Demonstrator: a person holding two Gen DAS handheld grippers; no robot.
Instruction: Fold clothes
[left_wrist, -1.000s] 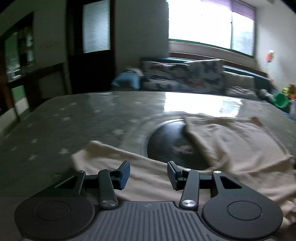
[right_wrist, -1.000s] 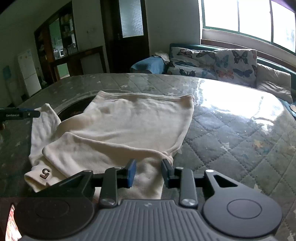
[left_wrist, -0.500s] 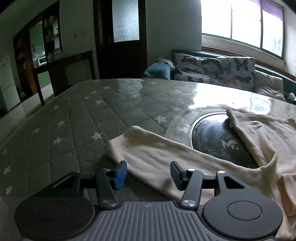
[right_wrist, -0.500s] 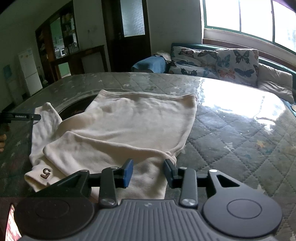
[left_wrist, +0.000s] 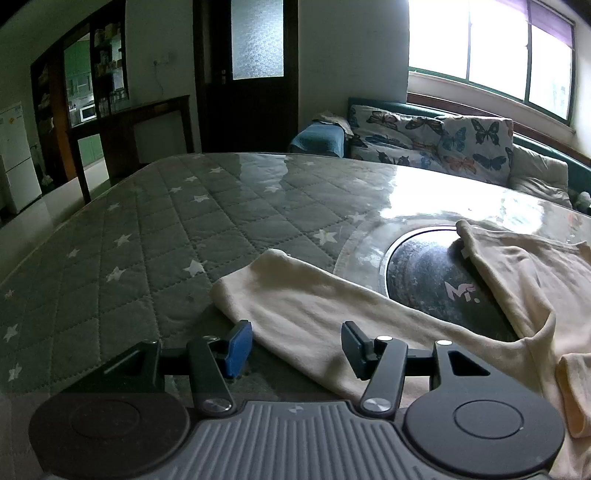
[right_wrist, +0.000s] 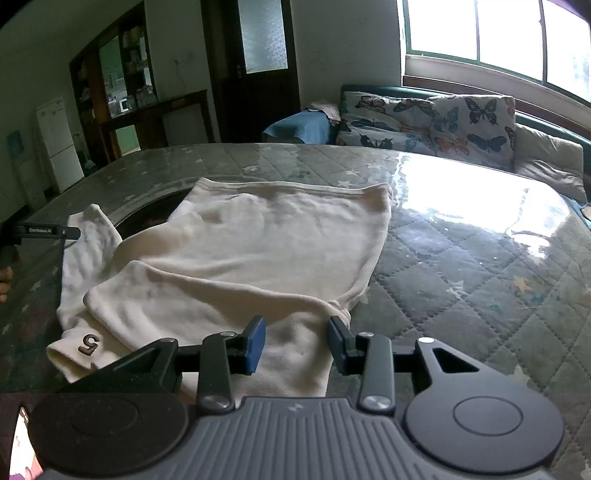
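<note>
A cream sweatshirt (right_wrist: 258, 251) lies spread on the quilted, star-patterned table (right_wrist: 461, 266). One sleeve is folded across its near side and ends in a cuff with a "5" patch (right_wrist: 88, 343). My right gripper (right_wrist: 295, 336) hovers open over the garment's near right corner, and the cloth lies below the jaws, not pinched. In the left wrist view the other sleeve (left_wrist: 295, 295) stretches out to the left of the body (left_wrist: 535, 277). My left gripper (left_wrist: 295, 338) stands open just above this sleeve's near edge. A part of the left gripper (right_wrist: 37, 232) shows at the far left of the right wrist view.
A dark round inset (left_wrist: 424, 280) sits in the table, partly under the garment. The table (left_wrist: 184, 221) extends far to the left and back. A sofa with butterfly cushions (left_wrist: 443, 140) stands behind it under the window. A fridge and shelves stand at the far left.
My left gripper has swung left and sunk a little, from over the cloth's middle to the sleeve's end, with its jaws wider. The right gripper stayed put and its jaws widened.
</note>
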